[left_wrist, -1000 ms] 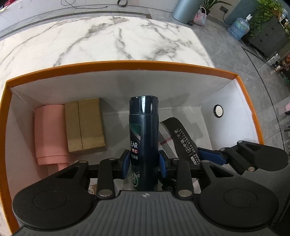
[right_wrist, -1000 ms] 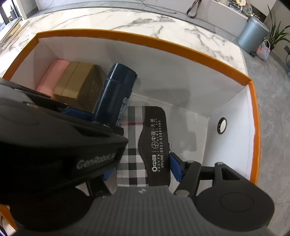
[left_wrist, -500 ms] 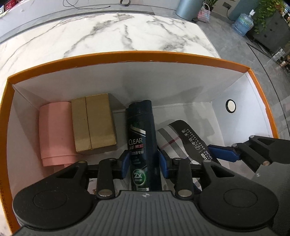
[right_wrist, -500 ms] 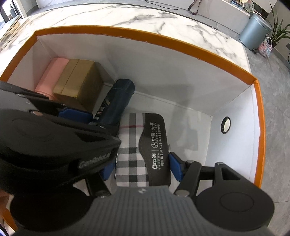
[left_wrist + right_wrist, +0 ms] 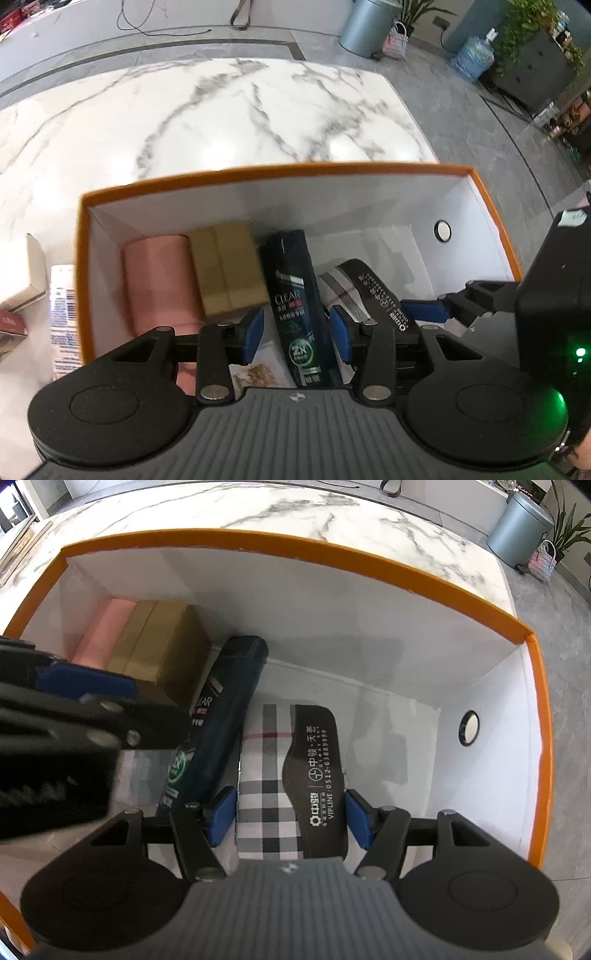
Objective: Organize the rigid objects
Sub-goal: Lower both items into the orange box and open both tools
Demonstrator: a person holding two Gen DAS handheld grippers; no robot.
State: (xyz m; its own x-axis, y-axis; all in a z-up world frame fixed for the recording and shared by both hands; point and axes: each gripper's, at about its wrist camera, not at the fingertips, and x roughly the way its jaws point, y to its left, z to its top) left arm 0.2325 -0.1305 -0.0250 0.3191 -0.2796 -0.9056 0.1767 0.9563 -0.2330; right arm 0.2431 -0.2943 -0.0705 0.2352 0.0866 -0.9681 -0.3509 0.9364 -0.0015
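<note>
Marble bench (image 5: pixel 221 110) carries an orange-rimmed box (image 5: pixel 280 171), and both my tools hang over its white inside. Nearest to me, my left hand-held gripper (image 5: pixel 296 330) has its blue pads spread wide, with a gap on each side of the bottle (image 5: pixel 295 295), so it grips nothing. Just ahead of it the bottle lies flat on the box floor, dark, glossy and hard-sided, label up, cap end pointing away from me. To the left of the bottle, touching or nearly so, sits a tan carton (image 5: pixel 229 269), and beyond that a pink block (image 5: pixel 159 280) by the left wall.

My right hand-held gripper (image 5: pixel 291 816) straddles the case (image 5: pixel 273 775), a plaid pouch with a black printed band, lying just right of the bottle. Its pads sit right at the case's edges; I cannot tell whether they press it or have let go.

I judge this the placing step: bottle down, case being settled beside it. Next I should free the case, lift both tools straight up without nudging the row, then reach for the loose packets (image 5: pixel 62 306) outside the box, left of my left tool.
</note>
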